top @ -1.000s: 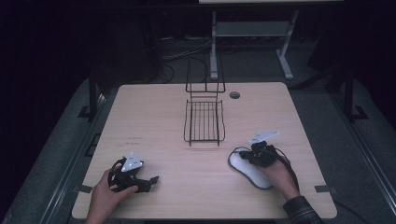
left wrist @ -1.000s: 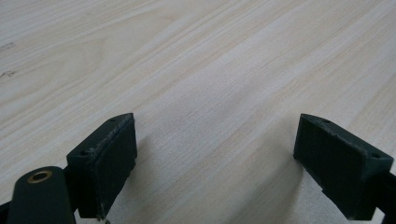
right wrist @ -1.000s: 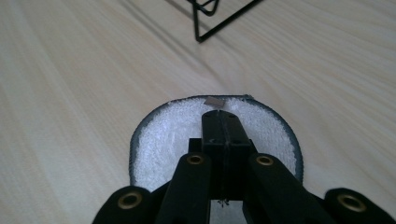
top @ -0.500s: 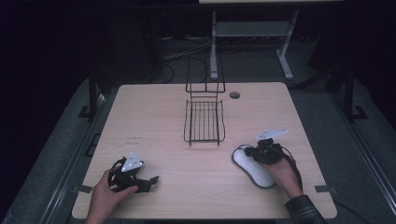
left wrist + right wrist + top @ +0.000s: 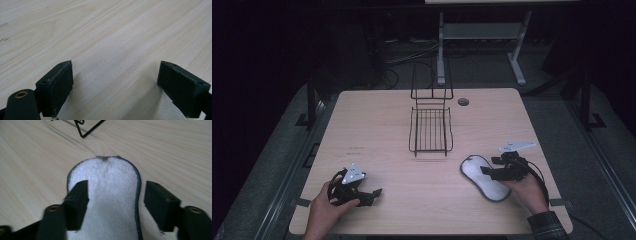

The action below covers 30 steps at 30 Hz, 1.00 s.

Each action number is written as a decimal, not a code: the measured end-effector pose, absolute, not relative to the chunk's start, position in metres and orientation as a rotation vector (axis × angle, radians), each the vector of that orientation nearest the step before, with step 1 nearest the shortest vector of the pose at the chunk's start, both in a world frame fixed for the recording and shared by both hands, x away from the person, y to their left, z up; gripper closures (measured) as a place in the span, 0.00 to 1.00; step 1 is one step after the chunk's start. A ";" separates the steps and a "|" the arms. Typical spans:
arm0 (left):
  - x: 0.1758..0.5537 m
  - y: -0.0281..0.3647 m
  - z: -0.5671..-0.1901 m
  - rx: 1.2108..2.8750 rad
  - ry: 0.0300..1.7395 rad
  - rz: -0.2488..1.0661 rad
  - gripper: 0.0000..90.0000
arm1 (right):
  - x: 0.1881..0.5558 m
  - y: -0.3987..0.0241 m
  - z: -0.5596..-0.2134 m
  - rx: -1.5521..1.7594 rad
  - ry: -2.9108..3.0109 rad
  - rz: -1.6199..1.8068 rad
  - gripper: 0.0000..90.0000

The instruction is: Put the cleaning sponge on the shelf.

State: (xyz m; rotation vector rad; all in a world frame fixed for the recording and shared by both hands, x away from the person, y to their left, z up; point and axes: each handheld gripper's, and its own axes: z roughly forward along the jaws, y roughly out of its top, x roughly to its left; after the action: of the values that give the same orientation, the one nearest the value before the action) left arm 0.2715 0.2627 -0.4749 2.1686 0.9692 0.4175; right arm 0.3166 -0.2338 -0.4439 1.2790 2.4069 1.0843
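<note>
Dark room all around, with a pale wooden table (image 5: 377,125) lit in the middle and a black wire rack (image 5: 430,127) standing near its far centre. On the person's right, a white fleecy insole-shaped pad with a dark edge (image 5: 484,177) lies flat on the tabletop, well apart from the rack. The right gripper (image 5: 488,171) hangs just over the pad's near end; its jaws have just been opening and now stand spread, the pad beneath and between them but not pinched. The left gripper (image 5: 374,192) rests near the table's front left corner, jaws wide apart over bare wood.
</note>
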 end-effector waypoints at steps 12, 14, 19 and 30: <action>0.272 0.263 -0.475 2.169 0.969 0.417 0.14 | 0.313 -0.235 -0.454 1.305 2.426 1.025 0.09; 0.272 0.263 -0.475 2.169 0.969 0.417 0.14 | 0.314 -0.232 -0.457 1.301 2.436 0.994 0.07; 0.272 0.263 -0.475 2.169 0.969 0.417 0.14 | 0.314 -0.228 -0.459 1.303 2.440 0.981 0.06; 0.272 0.263 -0.475 2.168 0.969 0.417 0.14 | 0.318 -0.223 -0.464 1.283 2.456 0.958 0.05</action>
State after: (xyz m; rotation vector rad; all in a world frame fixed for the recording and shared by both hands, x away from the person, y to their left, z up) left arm 0.2715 0.2627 -0.4749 2.1685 0.9691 0.4172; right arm 0.3178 -0.2230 -0.4638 1.2830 2.4564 0.9581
